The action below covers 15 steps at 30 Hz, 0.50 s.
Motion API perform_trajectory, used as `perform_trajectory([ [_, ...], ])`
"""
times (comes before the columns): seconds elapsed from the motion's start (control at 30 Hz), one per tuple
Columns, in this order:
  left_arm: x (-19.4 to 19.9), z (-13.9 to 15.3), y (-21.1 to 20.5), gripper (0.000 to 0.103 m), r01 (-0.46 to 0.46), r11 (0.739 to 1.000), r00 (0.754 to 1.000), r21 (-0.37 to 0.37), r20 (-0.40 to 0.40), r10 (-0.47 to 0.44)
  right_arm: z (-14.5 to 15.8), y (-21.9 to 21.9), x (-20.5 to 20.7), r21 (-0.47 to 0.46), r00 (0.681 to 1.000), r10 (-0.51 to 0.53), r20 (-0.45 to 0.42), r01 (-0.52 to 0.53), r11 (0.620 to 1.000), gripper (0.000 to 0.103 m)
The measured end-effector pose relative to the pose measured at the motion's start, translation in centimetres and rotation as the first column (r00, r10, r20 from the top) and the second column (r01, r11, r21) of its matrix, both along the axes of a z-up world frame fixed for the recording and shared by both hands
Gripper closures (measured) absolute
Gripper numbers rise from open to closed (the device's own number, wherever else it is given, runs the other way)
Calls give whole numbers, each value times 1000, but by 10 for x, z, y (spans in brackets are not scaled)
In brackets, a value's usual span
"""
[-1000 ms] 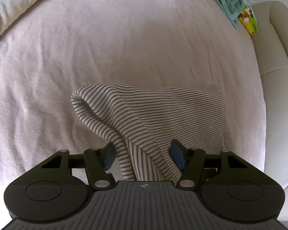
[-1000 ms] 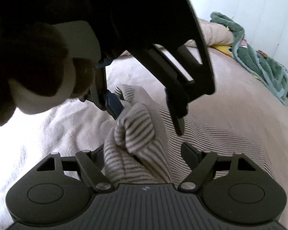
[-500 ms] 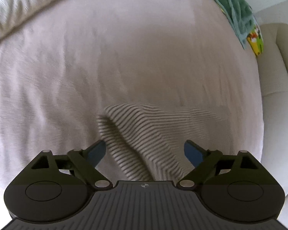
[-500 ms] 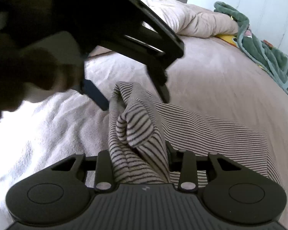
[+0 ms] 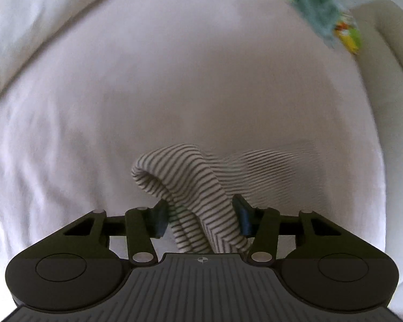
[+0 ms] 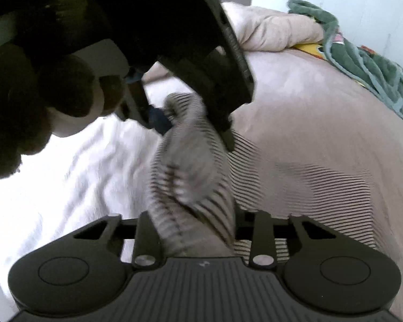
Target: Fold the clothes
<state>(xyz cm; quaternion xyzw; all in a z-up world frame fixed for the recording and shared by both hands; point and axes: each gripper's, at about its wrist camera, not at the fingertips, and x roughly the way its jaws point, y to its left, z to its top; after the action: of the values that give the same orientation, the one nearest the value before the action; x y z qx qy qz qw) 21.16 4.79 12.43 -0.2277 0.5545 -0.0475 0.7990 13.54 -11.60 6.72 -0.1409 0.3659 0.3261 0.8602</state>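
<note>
On the left, the left gripper (image 5: 201, 216) has its blue pads (image 5: 160, 218) pressed against a bunched fold of the striped garment (image 5: 190, 177), clamping it. The rest of the cloth trails rightward, ahead of the fingers, over the pale bedspread (image 5: 174, 80). Further right, the right gripper (image 6: 196, 226) pinches another gathered ridge of the same garment between narrowed fingers.

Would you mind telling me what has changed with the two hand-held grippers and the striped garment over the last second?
The left hand-held gripper, open half a second ago, has closed again on a bunched fold of the striped garment. The right hand-held gripper, open a second ago, closed on the garment half a second ago and still holds it. The rest of the garment still lies on the pink blanket; the green towel has not moved.
</note>
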Motion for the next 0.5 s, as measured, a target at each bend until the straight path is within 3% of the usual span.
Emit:
perform_trajectory([
  [0.07, 13, 18, -28, 38, 66, 998, 997, -19, 49, -65, 1, -27, 14, 72, 993, -78, -84, 84, 994, 73],
  [0.17, 38, 33, -77, 31, 178, 982, 979, -61, 109, -171, 2, -68, 34, 164, 959, -181, -218, 219, 962, 73],
  [0.23, 52, 38, -104, 29, 235, 969, 965, -76, 137, -223, 2, -95, 48, 214, 920, -238, -311, 312, 926, 73],
  [0.3, 56, 43, -110, 24, 229, 968, 964, -104, 162, -211, 3, -122, 62, 253, 870, -284, -403, 405, 879, 71],
  [0.37, 52, 48, -102, 8, 184, 979, 968, -88, 189, -165, 4, -149, 75, 280, 808, -319, -495, 496, 822, 70],
  [0.4, 48, 47, -97, 8, 158, 986, 971, -48, 191, -146, 0, -156, 78, 291, 798, -312, -516, 506, 812, 70],
  [0.47, 41, 39, -87, 8, 113, 993, 978, 35, 172, -117, 0, -162, 79, 301, 807, -299, -509, 492, 816, 70],
  [0.5, 40, 35, -88, 8, 113, 993, 978, 45, 168, -119, 3, -161, 78, 306, 826, -287, -485, 468, 829, 70],
])
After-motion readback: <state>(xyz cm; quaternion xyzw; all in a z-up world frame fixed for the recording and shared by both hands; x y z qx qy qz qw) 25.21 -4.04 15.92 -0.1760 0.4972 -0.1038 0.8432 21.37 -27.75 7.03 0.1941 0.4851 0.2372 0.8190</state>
